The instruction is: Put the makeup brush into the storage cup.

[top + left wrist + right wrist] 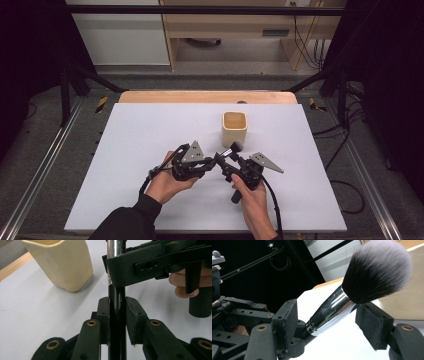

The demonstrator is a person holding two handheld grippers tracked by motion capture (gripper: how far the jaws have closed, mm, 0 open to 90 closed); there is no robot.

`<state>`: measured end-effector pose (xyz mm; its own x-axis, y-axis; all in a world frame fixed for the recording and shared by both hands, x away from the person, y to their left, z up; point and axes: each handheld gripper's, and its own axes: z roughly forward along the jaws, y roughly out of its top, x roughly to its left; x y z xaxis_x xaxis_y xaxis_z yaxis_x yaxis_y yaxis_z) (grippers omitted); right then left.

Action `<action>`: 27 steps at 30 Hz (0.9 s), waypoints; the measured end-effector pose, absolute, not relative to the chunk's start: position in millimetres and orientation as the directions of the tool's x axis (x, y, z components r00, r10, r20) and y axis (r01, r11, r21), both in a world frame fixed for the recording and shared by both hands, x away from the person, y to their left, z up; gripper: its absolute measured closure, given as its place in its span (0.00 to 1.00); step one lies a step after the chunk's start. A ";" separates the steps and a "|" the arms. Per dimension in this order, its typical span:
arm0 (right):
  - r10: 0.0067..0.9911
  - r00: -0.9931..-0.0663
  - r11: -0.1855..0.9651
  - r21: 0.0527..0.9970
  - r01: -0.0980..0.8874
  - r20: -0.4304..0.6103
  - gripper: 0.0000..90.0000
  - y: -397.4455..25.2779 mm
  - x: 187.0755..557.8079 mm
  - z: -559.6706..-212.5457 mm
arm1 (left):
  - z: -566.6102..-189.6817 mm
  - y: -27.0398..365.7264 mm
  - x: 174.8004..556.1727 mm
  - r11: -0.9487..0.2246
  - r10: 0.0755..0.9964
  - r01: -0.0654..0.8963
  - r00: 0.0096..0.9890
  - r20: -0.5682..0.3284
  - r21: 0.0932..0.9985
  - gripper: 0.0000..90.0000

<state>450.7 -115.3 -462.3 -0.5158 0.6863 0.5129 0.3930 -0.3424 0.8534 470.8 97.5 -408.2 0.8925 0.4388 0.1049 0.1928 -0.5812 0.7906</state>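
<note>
Where the high view looks down on the scene, one white table (150, 150) takes up the middle of the frame, with a strip of bare wood along its far edge and dark frame rails to either side. Behind it, at the top of the frame, stand a pale cabinet and a wooden desk with cables hanging at its right.

On the table there is one cream cup (234, 128), square-mouthed and upright, just right of centre. In the left gripper view it fills the upper left, and in the right gripper view its wall blurs along the right edge.

Two grippers meet below the cup, lower centre of the high view, each held in one hand. The left gripper (117, 312) has its jaws drawn narrow onto the black handle of the one makeup brush (352, 292), gripping it near the handle's end. The right gripper (329, 322) reaches across from the right; its jaws stand wider, either side of the brush's silver ferrule, and a gap shows beside the right pad, so it is not clamped.

The brush is off the table, spanning between the two grippers, its dark, white-tipped bristles pointing toward the cup and just beside it. Nothing lies between bristles and cup.
</note>
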 end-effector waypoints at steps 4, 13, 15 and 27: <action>0.681 -0.518 -0.349 0.851 0.392 0.518 0.41 -115.5 451.3 -460.8 | -407.1 97.6 470.6 -0.575 0.440 0.193 0.892 0.102 0.795 0.83; 0.666 -0.531 -0.355 0.849 0.390 0.523 0.52 -114.4 451.1 -458.8 | -406.0 97.8 470.1 -0.569 0.444 0.193 0.890 0.101 0.799 0.83; 0.668 -0.534 -0.349 0.852 0.390 0.518 0.54 -115.5 451.5 -459.2 | -405.7 97.9 470.0 -0.568 0.444 0.192 0.891 0.101 0.800 0.83; 0.643 -0.536 -0.377 0.836 0.399 0.546 0.64 -117.8 452.7 -458.6 | -404.7 98.8 469.3 -0.562 0.445 0.191 0.890 0.099 0.805 0.83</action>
